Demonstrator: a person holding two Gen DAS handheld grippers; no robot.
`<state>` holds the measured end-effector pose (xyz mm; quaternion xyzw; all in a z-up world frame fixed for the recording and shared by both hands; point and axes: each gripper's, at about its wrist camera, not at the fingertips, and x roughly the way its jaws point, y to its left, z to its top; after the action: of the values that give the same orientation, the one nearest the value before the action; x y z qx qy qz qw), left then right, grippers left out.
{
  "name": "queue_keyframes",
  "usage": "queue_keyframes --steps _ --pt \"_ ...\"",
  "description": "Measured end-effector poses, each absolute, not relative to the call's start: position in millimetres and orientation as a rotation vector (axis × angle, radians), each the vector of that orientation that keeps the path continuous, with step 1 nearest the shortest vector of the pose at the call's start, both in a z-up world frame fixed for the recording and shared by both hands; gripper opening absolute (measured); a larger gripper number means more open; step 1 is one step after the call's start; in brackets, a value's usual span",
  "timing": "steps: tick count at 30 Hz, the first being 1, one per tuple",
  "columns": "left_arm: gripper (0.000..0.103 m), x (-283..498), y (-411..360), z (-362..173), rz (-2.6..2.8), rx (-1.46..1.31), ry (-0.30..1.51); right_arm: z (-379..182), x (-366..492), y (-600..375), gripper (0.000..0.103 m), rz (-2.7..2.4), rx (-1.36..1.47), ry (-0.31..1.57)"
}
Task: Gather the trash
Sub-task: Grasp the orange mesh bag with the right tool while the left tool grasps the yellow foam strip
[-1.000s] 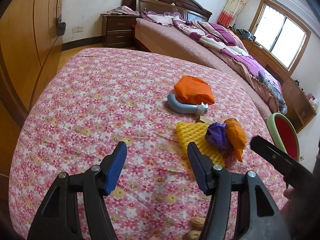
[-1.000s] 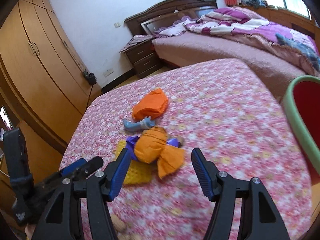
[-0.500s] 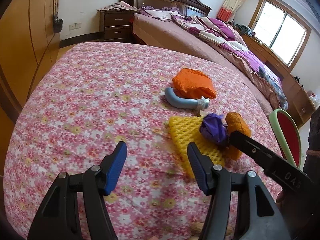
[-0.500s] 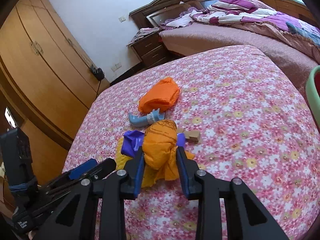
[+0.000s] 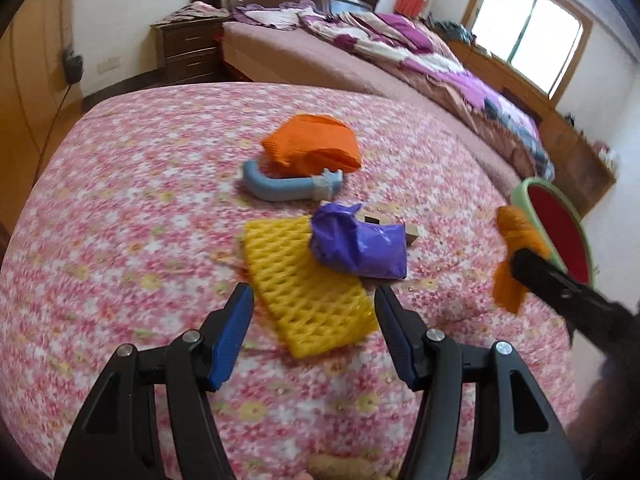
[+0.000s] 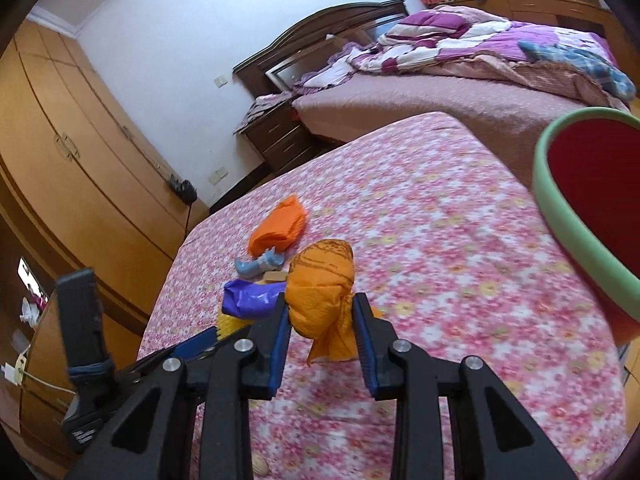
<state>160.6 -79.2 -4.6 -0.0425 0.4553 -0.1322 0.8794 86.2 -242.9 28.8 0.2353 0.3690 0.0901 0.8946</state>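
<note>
One orange wad (image 6: 322,280) sits clamped in the right gripper (image 6: 322,320), lifted for the bin (image 6: 560,216) at two o'clock. Left gripper (image 5: 314,312) hangs wide and empty above the yellow net (image 5: 304,292).

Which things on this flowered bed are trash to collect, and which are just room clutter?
Job:
orange wad held by right gripper
purple bag
yellow foam net
orange wrapper
blue tube
bin

Lying about:
quilt
nightstand

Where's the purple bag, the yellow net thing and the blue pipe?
purple bag (image 5: 360,246), left wrist view, crumpled middle.
yellow net (image 5: 308,284), left wrist view, mesh centre.
blue pipe (image 5: 280,189), left wrist view, straight middle section.
</note>
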Motion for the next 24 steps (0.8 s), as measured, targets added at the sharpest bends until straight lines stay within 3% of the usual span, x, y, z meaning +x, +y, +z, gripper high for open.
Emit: queue_keyframes --steps 5,7,11,12,13,24 --pt "0.062 166.1 -91.6 -13.4 -0.238 -0.034 0.945 27.8 76.9 -258.6 0.033 0.154 0.505 0.752" --pt "0.055 163.7 -95.1 -14.2 -0.210 -0.001 0.928 27.5 73.1 -263.1 0.033 0.151 0.516 0.748" --pt "0.033 155.7 -94.5 -12.6 -0.219 -0.003 0.907 31.4 60.0 -268.9 0.033 0.141 0.517 0.733" --pt "0.021 153.7 -92.7 -11.7 -0.228 -0.017 0.907 32.8 56.3 -270.0 0.033 0.140 0.519 0.728" --pt "0.014 151.9 -90.0 -11.2 -0.237 -0.034 0.909 33.8 54.0 -270.3 0.033 0.139 0.519 0.725" --pt "0.011 110.9 -69.9 24.5 -0.300 -0.132 0.830 62.0 17.1 -270.1 0.033 0.135 0.507 0.644"
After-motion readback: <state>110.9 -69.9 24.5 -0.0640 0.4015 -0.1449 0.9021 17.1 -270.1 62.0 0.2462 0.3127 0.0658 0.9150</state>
